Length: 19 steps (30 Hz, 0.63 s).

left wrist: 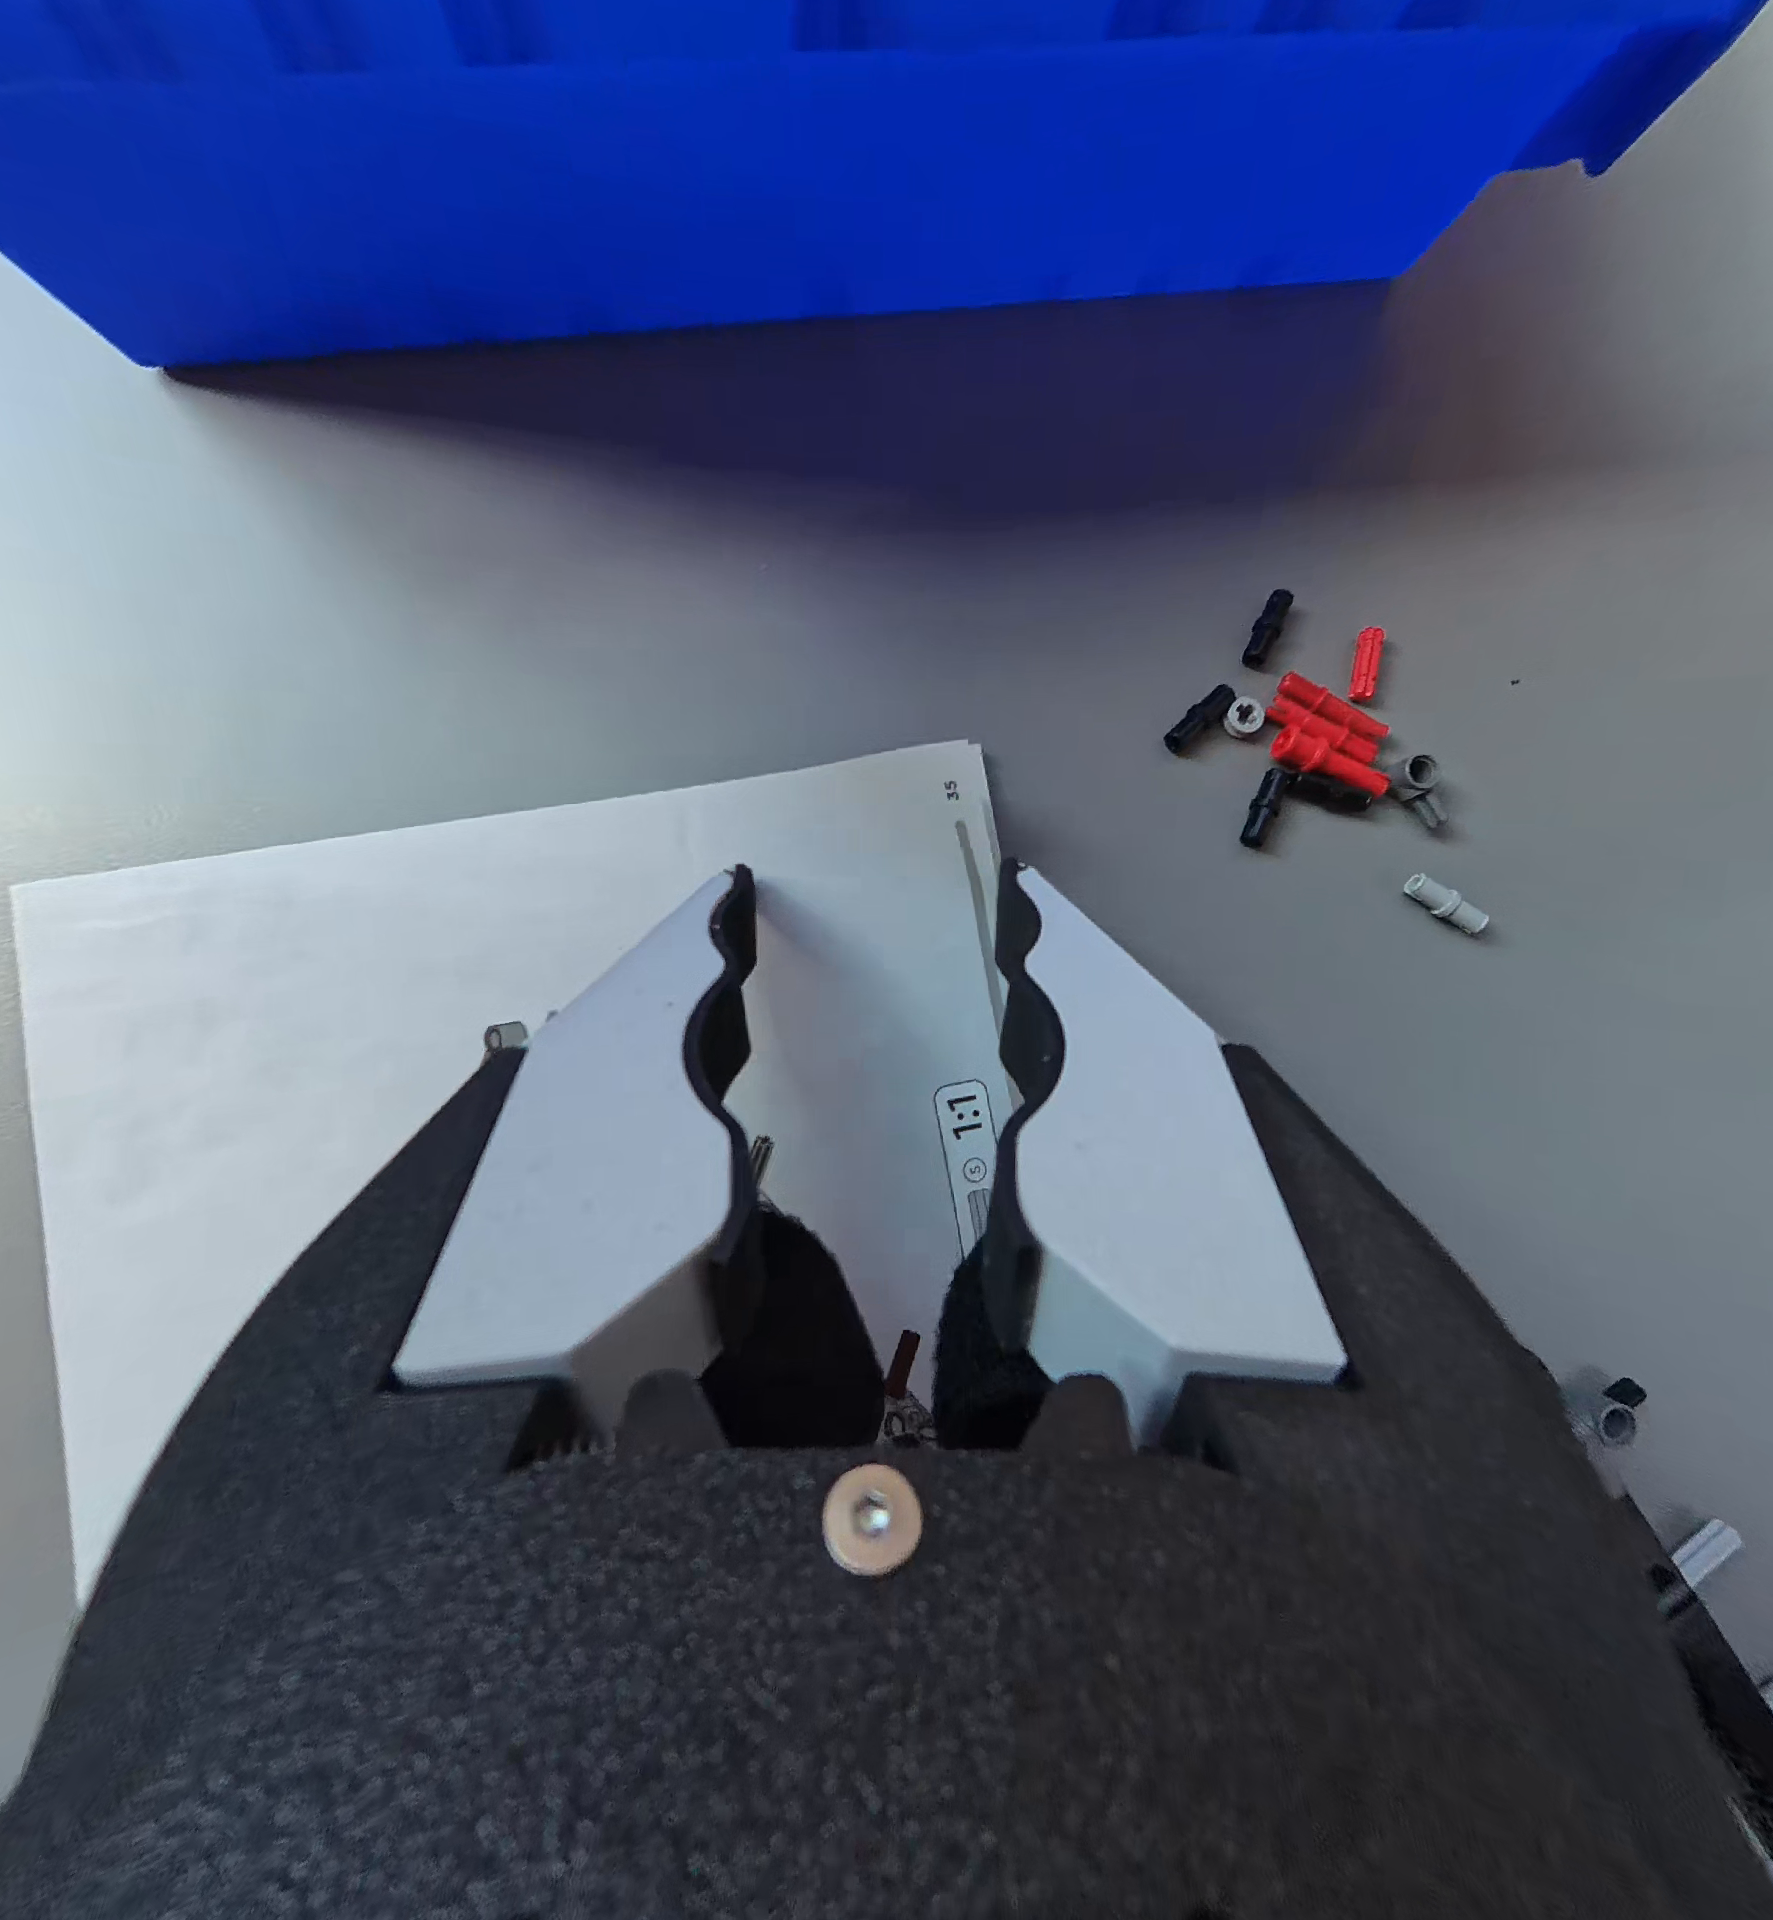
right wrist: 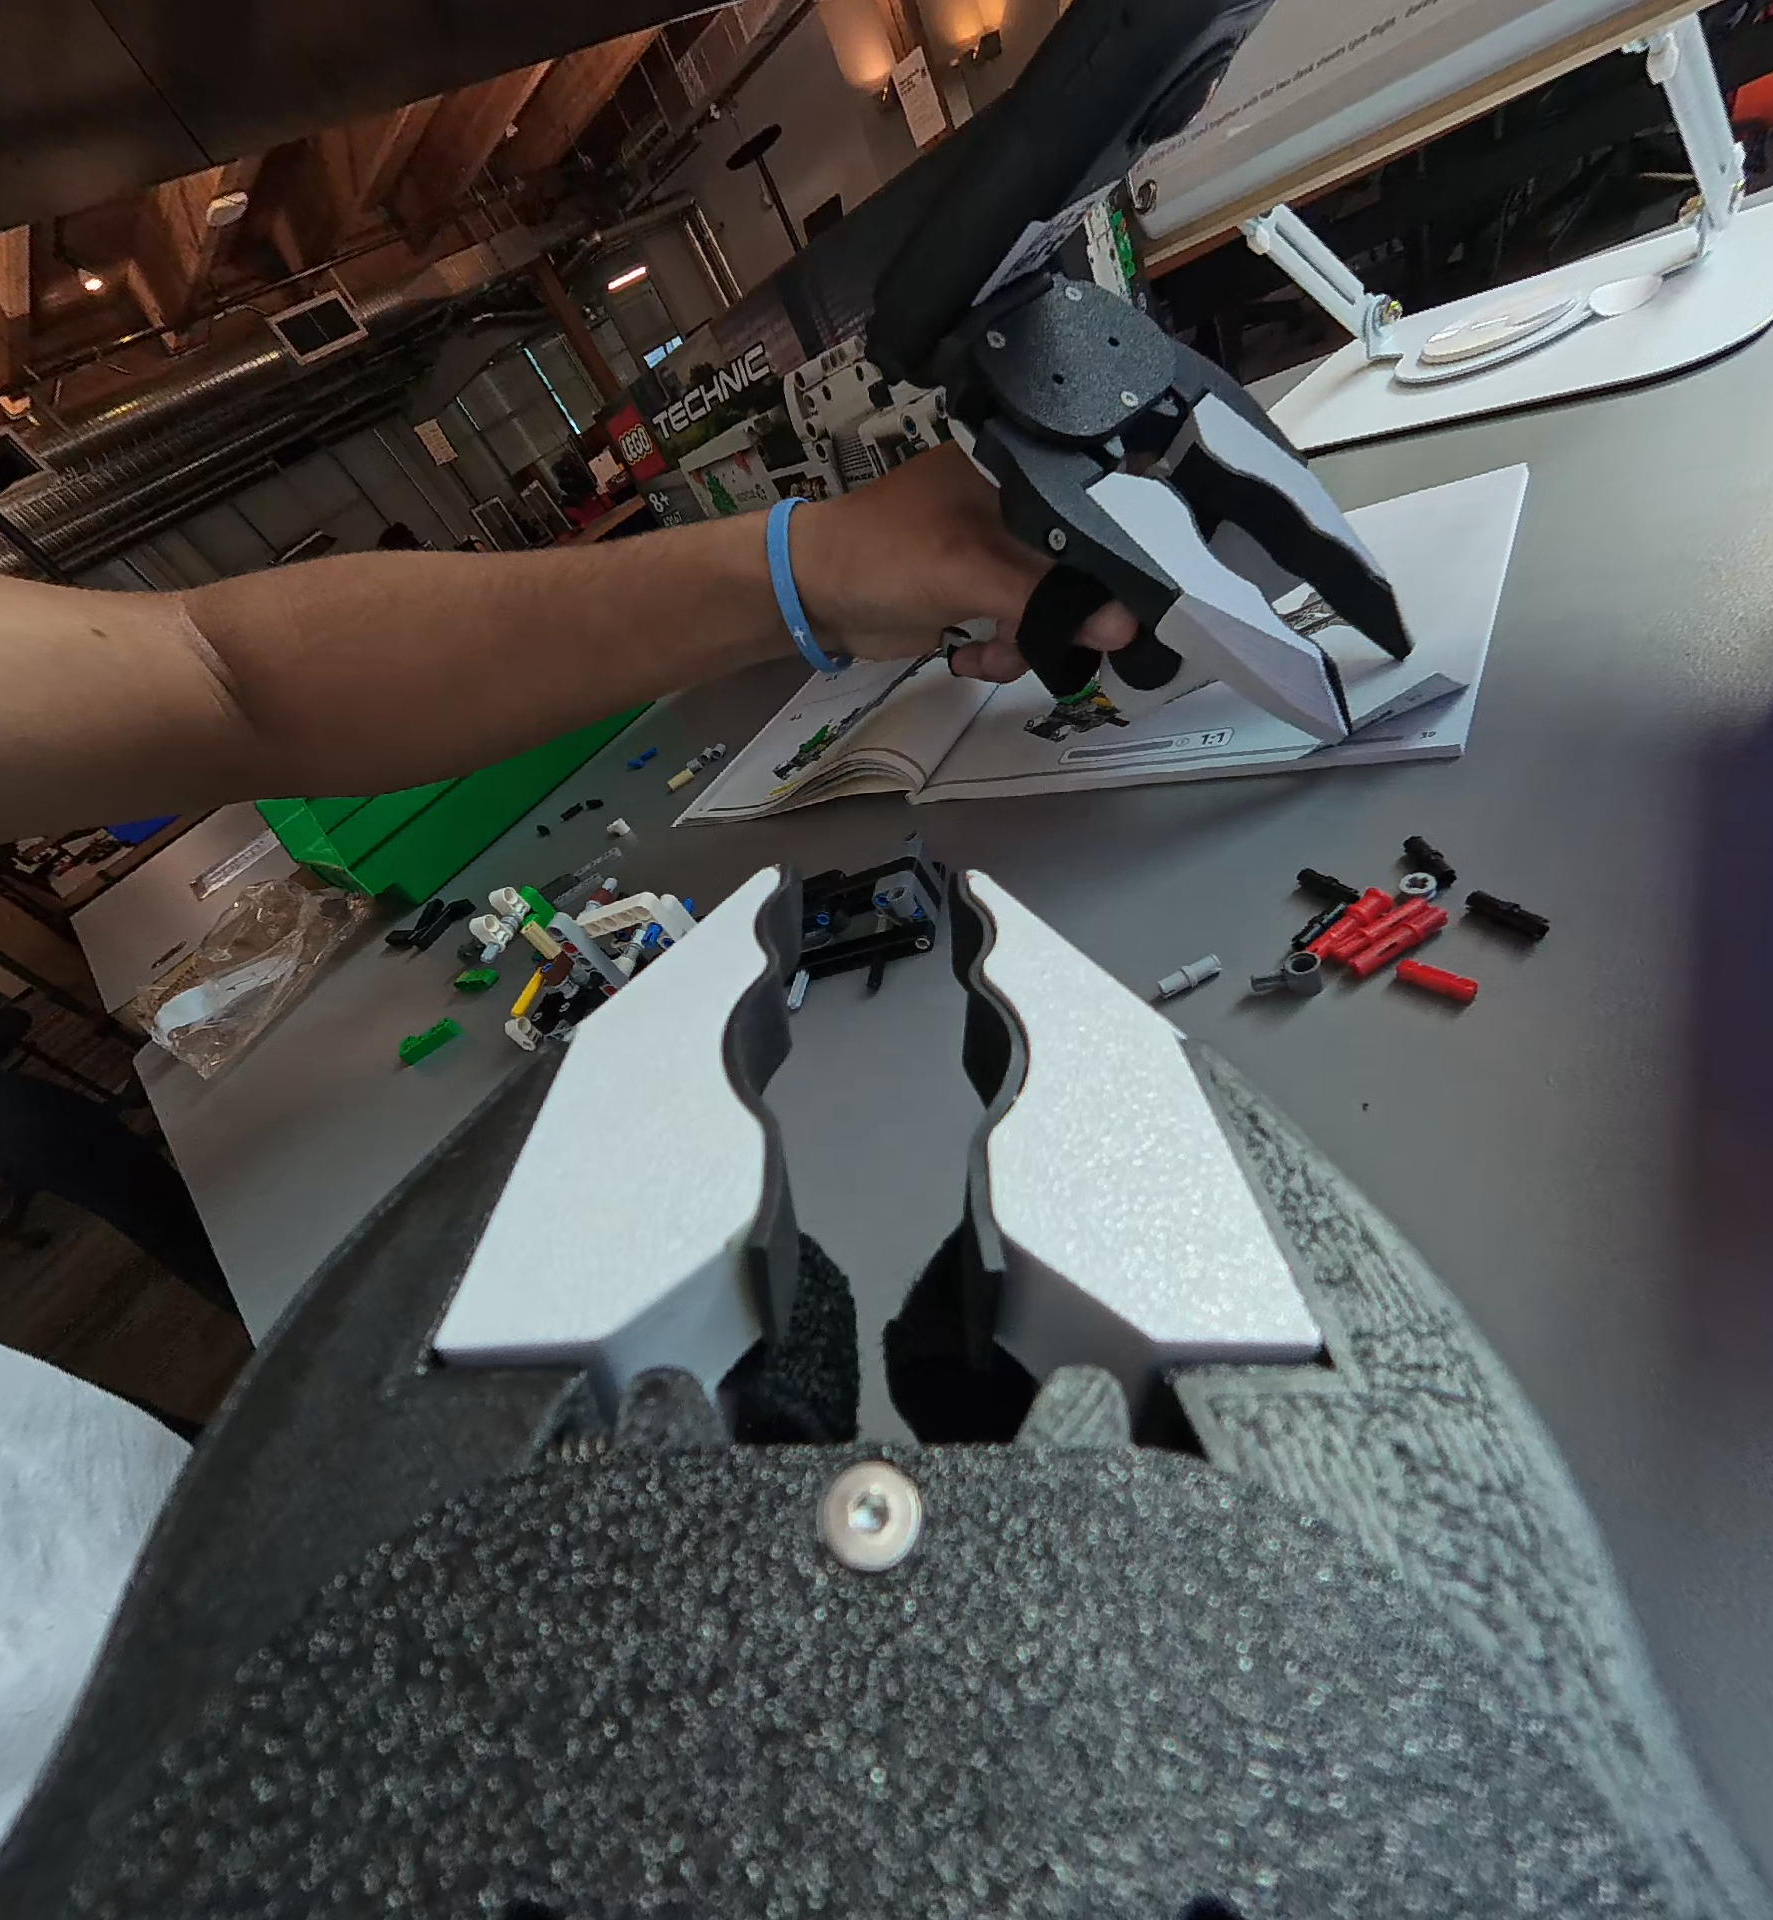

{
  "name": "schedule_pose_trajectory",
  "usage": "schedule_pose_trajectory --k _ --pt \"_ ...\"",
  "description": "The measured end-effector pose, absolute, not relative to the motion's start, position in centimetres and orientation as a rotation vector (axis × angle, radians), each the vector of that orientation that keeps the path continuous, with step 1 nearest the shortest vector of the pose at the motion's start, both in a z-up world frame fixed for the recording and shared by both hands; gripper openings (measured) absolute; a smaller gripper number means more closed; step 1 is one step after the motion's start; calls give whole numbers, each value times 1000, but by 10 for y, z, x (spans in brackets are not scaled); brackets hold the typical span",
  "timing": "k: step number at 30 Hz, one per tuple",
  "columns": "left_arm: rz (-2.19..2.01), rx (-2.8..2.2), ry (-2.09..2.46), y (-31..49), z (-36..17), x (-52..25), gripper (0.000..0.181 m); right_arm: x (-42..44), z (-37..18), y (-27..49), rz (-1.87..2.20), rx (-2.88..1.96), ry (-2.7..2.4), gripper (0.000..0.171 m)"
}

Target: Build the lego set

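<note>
My left gripper (left wrist: 877, 873) is open and empty, its tips down on the right page of the open instruction booklet (left wrist: 342, 1039). The right wrist view shows it (right wrist: 1370, 681) held by a hand, pressing on the booklet (right wrist: 1069, 748). My right gripper (right wrist: 871, 883) is open and empty, low over the grey table. Just beyond its tips lies a black frame assembly (right wrist: 866, 920). A pile of red, black and grey pins (right wrist: 1381, 930) lies to its right, and also shows in the left wrist view (left wrist: 1318, 738). A single grey pin (left wrist: 1445, 904) lies beside it.
A blue bin (left wrist: 757, 187) stands behind the booklet. Mixed loose pieces (right wrist: 549, 956) lie left of the right gripper, with a green bin (right wrist: 446, 810) and a clear plastic bag (right wrist: 227, 966) farther left. The set's box (right wrist: 757, 416) and a white stand (right wrist: 1588, 312) are at the back. About 8 centimeters separates my right fingertips from the single grey pin (left wrist: 1445, 904). It turns up in the right wrist view (right wrist: 1193, 976) as well.
</note>
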<state>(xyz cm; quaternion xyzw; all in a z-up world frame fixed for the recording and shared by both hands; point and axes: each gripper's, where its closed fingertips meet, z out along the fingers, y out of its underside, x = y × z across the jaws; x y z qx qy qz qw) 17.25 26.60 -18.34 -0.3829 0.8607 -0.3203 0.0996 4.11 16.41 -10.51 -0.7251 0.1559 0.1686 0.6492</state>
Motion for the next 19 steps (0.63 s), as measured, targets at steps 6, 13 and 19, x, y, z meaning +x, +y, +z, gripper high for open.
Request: schedule_pose_trajectory --k 6,13,19 --pt "-914 -1065 2573 260 -184 165 1 41 -105 164 381 -1650 353 27" --pt "-951 -1161 2454 269 -167 158 0 45 -107 165 341 -1662 375 26" --pt "-1112 -1171 2277 283 -125 135 0 90 -95 195 38 -1814 284 38"
